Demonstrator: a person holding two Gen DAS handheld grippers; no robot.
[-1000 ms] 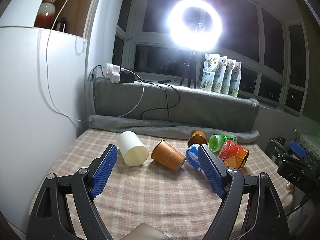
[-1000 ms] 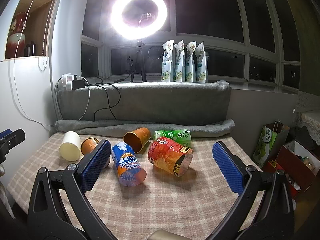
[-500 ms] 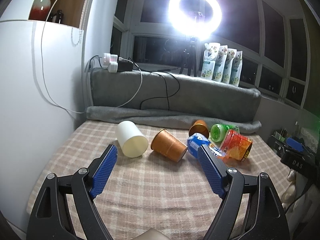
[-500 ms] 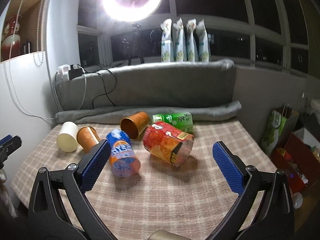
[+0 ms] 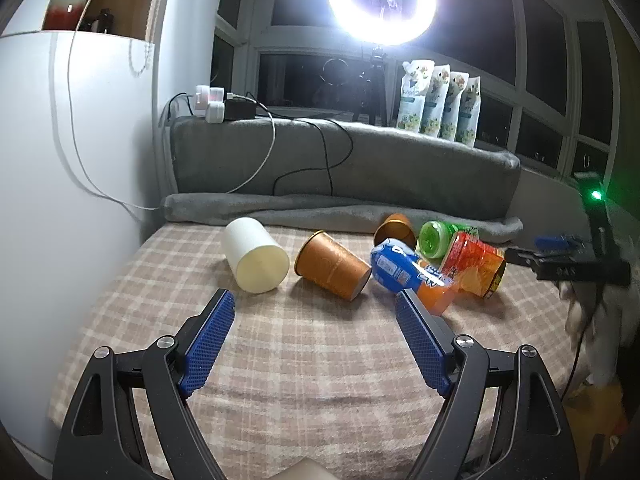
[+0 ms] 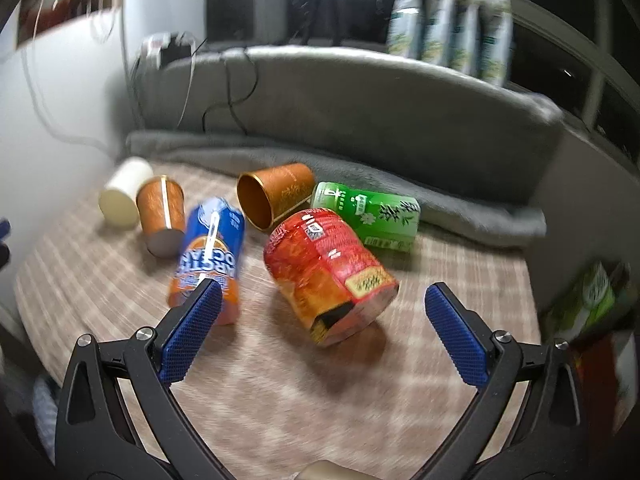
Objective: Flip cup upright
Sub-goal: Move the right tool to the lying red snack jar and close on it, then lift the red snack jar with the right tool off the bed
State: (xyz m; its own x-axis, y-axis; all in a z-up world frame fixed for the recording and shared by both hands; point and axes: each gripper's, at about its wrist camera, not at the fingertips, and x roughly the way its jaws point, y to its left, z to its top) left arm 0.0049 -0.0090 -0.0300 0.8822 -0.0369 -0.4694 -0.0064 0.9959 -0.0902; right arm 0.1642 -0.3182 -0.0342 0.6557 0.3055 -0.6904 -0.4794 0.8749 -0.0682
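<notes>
Several cups lie on their sides on the checked tablecloth [image 5: 304,360]. In the left wrist view: a cream cup [image 5: 256,260], an orange paper cup [image 5: 332,270], a blue and orange cup [image 5: 408,276], a red cup [image 5: 474,266], a green cup [image 5: 440,238] and a brown cup [image 5: 394,230]. My left gripper [image 5: 316,336] is open and empty, short of the cream and orange cups. My right gripper [image 6: 320,324] is open and empty, just in front of the red cup [image 6: 328,268], with the blue and orange cup [image 6: 210,252] at its left finger.
A grey padded ledge [image 5: 360,168] and a folded grey blanket [image 5: 320,212] border the table's far side. A white cabinet [image 5: 60,180] stands on the left. Cables and a power strip [image 5: 224,106] lie on the ledge. A ring light [image 5: 380,0] shines behind.
My right gripper has moved forward and tilted down toward the red cup, which looks larger now. My left gripper has shifted slightly closer to the cups. Both stay open.
</notes>
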